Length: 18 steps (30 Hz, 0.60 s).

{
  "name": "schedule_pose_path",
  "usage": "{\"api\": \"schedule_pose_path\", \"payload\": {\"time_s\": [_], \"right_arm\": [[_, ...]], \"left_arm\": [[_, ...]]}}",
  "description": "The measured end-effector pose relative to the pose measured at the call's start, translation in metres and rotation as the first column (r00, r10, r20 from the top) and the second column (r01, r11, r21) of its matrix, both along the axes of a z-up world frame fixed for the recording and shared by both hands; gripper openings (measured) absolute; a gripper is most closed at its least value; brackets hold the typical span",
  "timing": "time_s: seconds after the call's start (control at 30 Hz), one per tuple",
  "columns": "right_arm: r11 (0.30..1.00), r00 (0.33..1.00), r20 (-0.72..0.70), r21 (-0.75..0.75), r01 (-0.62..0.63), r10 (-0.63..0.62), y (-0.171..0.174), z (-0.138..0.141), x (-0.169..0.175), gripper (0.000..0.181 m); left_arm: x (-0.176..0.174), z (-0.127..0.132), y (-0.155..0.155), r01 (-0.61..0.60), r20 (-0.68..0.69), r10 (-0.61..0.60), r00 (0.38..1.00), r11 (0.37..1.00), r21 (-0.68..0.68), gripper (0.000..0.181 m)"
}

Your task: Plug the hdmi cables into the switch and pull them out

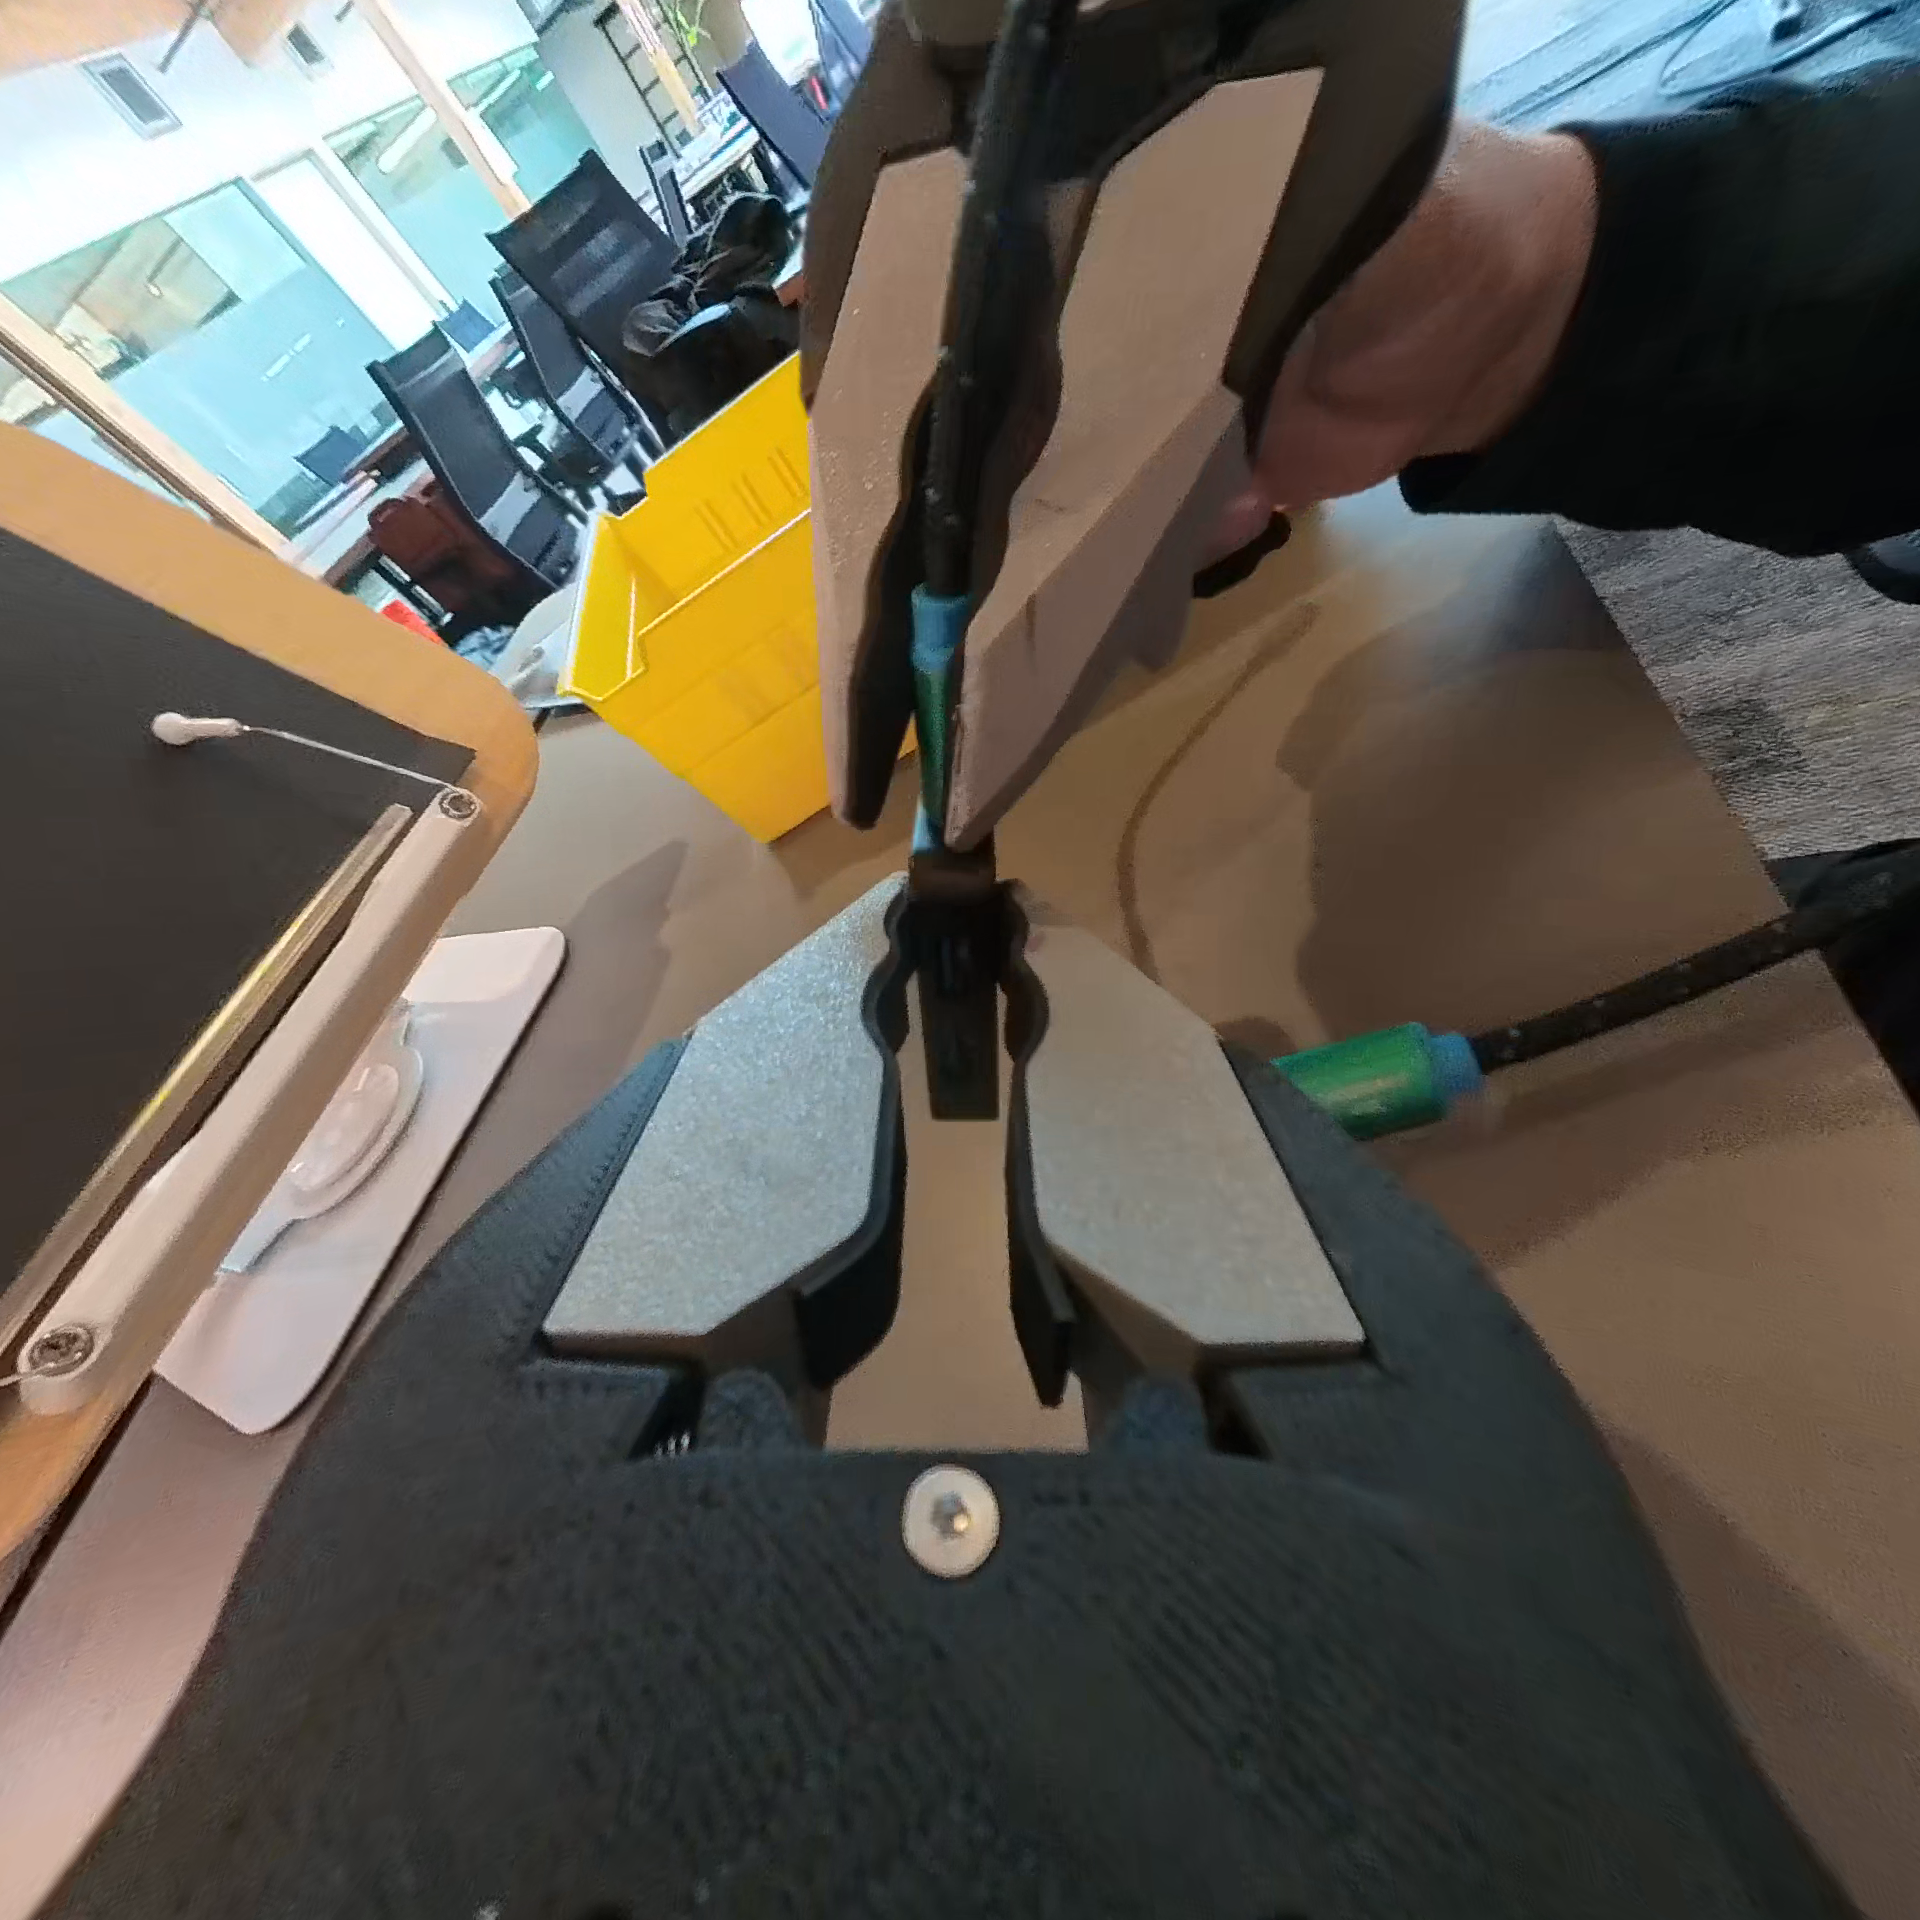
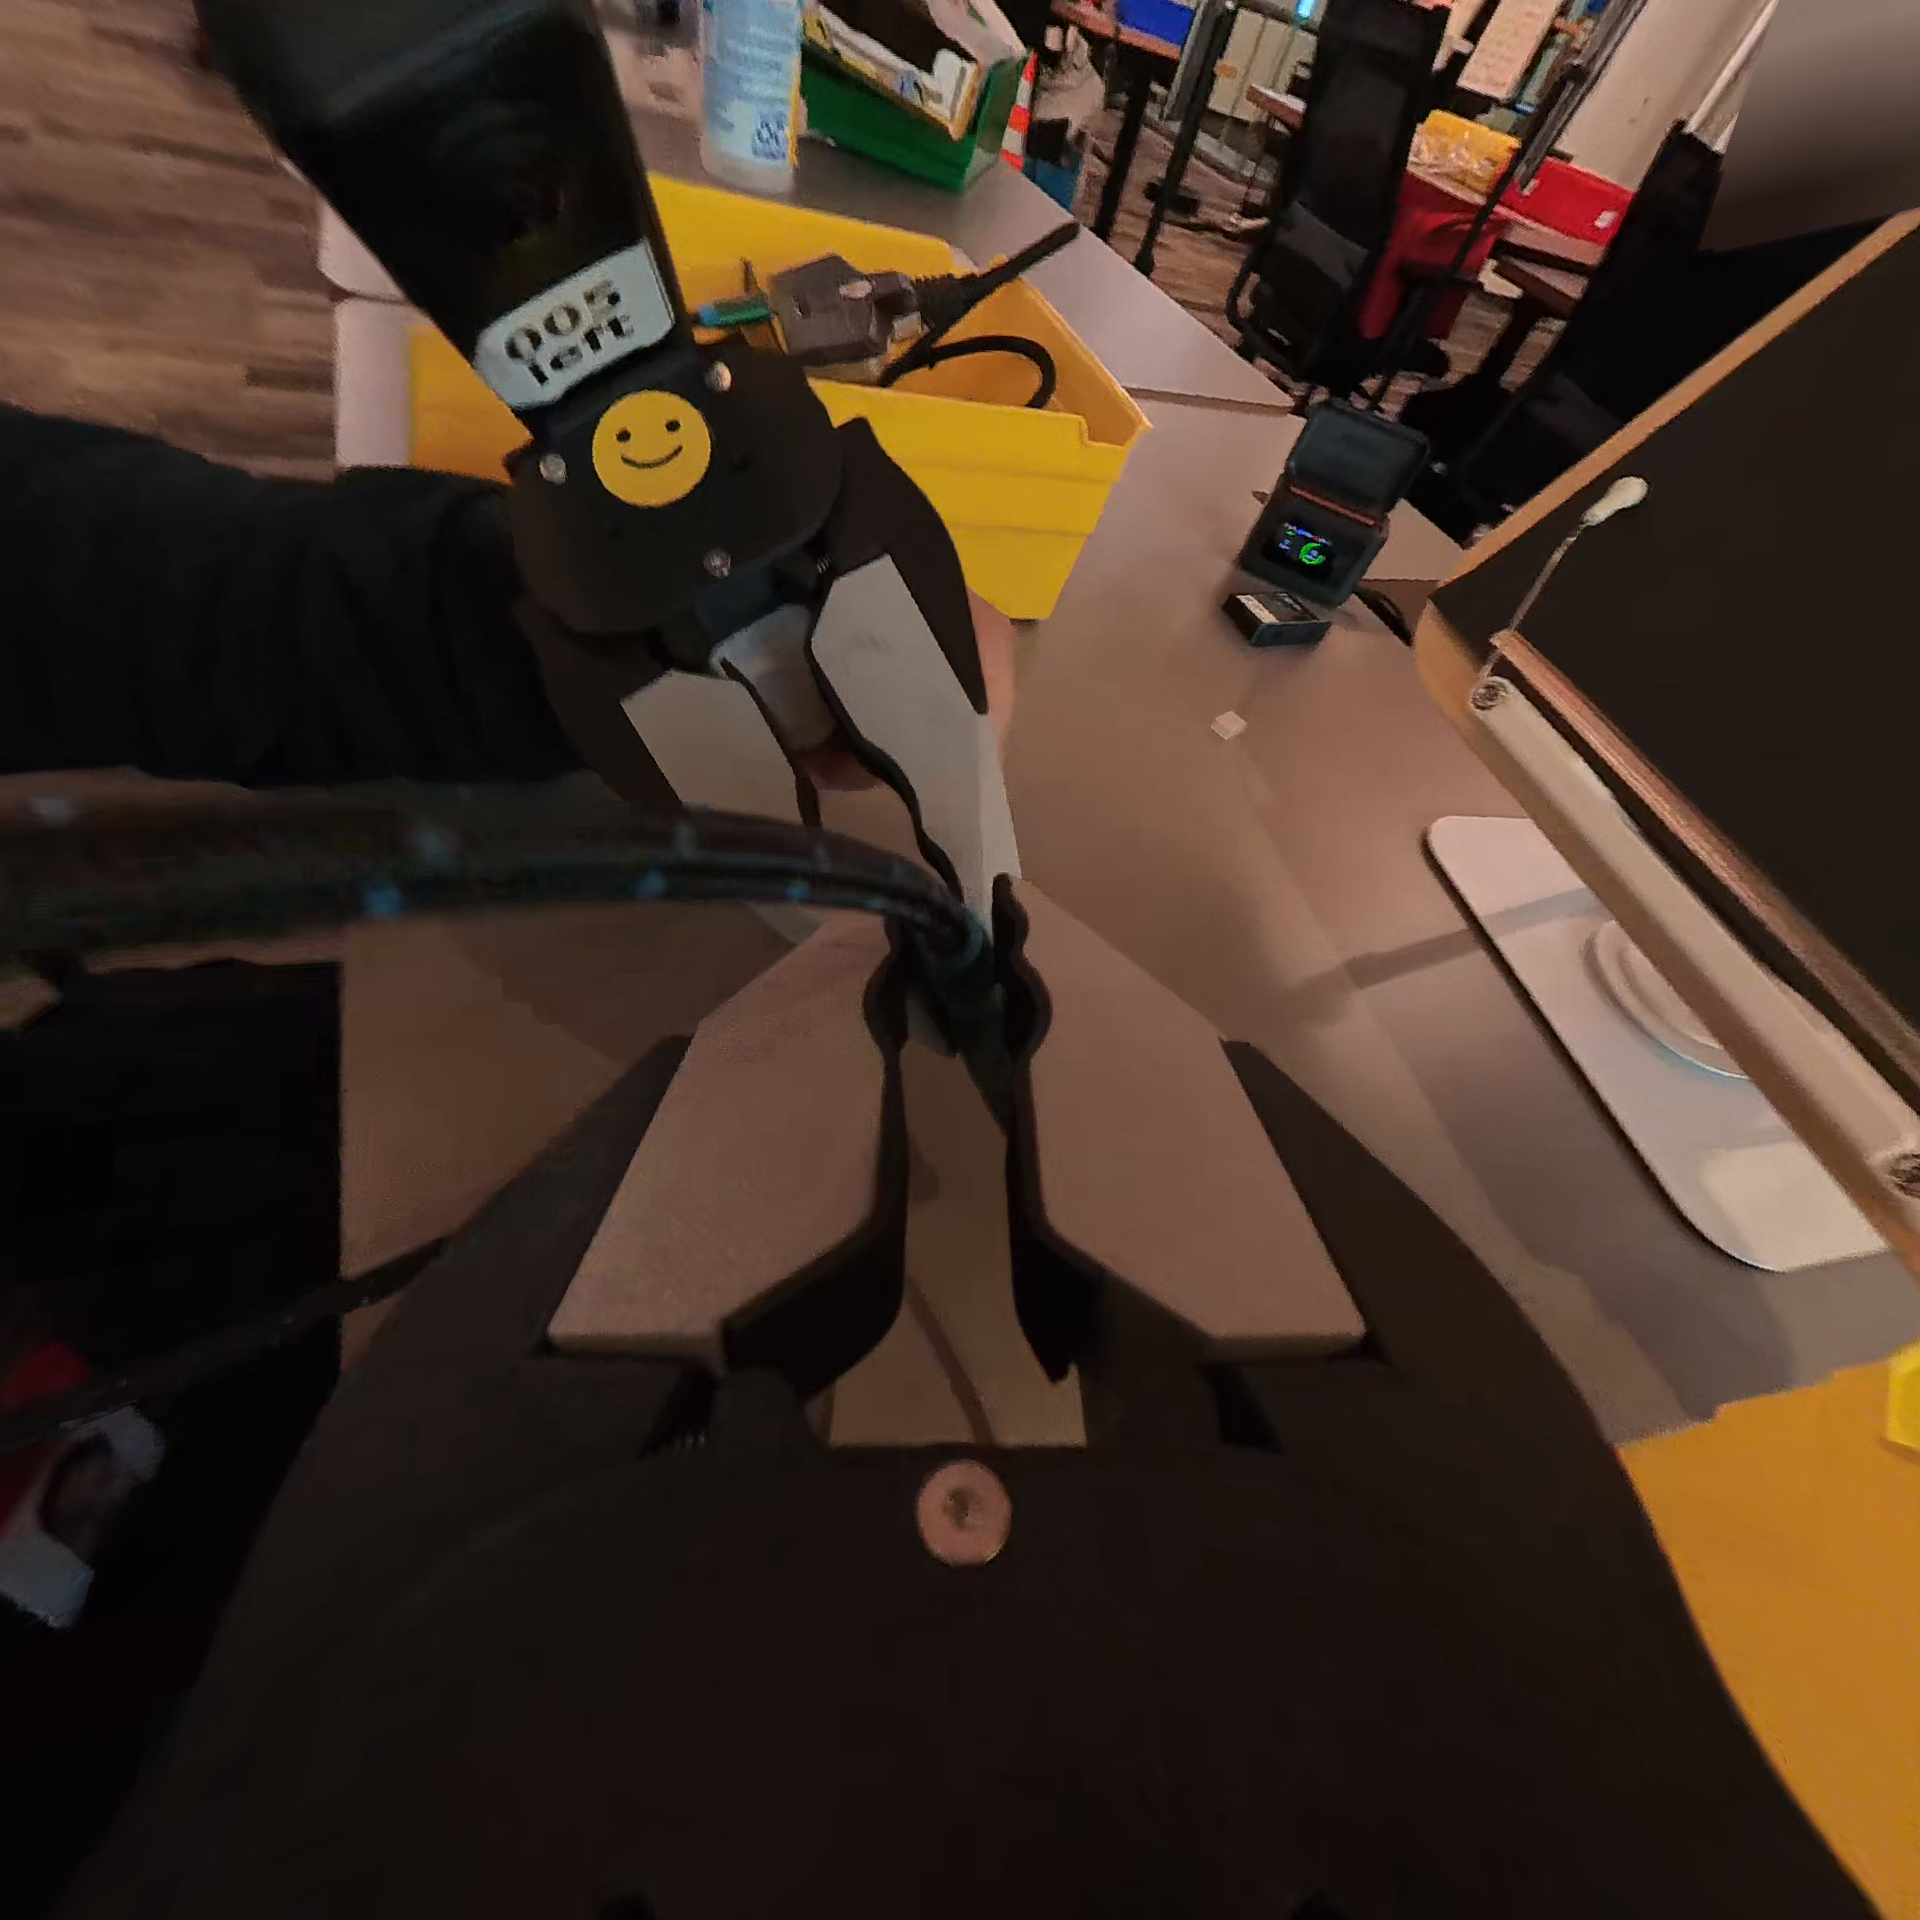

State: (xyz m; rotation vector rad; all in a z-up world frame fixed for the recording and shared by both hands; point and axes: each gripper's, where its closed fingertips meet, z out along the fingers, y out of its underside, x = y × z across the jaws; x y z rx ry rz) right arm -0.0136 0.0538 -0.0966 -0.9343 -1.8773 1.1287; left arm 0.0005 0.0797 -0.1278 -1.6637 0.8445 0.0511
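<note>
Though both grippers pinched tight: left gripper (image 1: 954, 914) on black switch (image 1: 961, 1049), right gripper (image 2: 951, 987) on green-and-blue braided hdmi cable (image 1: 935, 686)

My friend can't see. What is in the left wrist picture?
Two grippers meet over a table: the left gripper pinches a small black switch, and the right gripper holds a green plug at it. Another green plug lies nearby.

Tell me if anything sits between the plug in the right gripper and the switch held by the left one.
Nothing visible does. The right gripper holds the green plug directly against the end of the black switch clamped in the left gripper; the seam itself is hidden.
</note>
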Motion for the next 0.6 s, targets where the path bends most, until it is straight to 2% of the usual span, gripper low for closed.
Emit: {"api": "schedule_pose_path", "payload": {"time_s": [0.17, 0.27, 0.33, 0.43, 0.53, 0.6], "right_arm": [[0.975, 0.993, 0.017, -0.189, -0.114, 0.12, -0.018, 0.004, 0.001, 0.012], [0.961, 0.99, 0.014, -0.243, -0.131, 0.138, -0.016, 0.005, 0.0, 0.013], [0.961, 0.99, 0.001, -0.242, -0.137, 0.141, -0.01, 0.007, 0.002, 0.015], [0.96, 0.986, 0.015, -0.23, -0.157, 0.165, -0.004, 0.005, 0.007, 0.027], [0.973, 0.991, -0.028, -0.187, -0.134, 0.131, 0.002, 0.009, 0.004, 0.008], [0.976, 0.99, -0.057, -0.171, -0.136, 0.128, 0.001, 0.012, 0.002, 0.006]], "left_arm": [[0.009, -0.003, 0.0, 0.023, -0.01, -0.023, 1.0, 1.0, 0.003, 0.012], [0.004, -0.003, -0.001, 0.025, 0.021, -0.023, 1.0, 0.998, -0.066, 0.011], [0.001, -0.002, -0.002, 0.042, 0.093, -0.033, 0.995, 0.994, -0.1, 0.012], [-0.003, 0.003, -0.001, 0.045, 0.191, -0.023, 0.981, 0.993, -0.113, 0.011], [-0.003, 0.011, -0.004, 0.067, 0.235, -0.043, 0.971, 0.993, -0.095, 0.011], [-0.002, 0.014, -0.005, 0.072, 0.248, -0.049, 0.967, 0.994, -0.084, 0.011]]}}
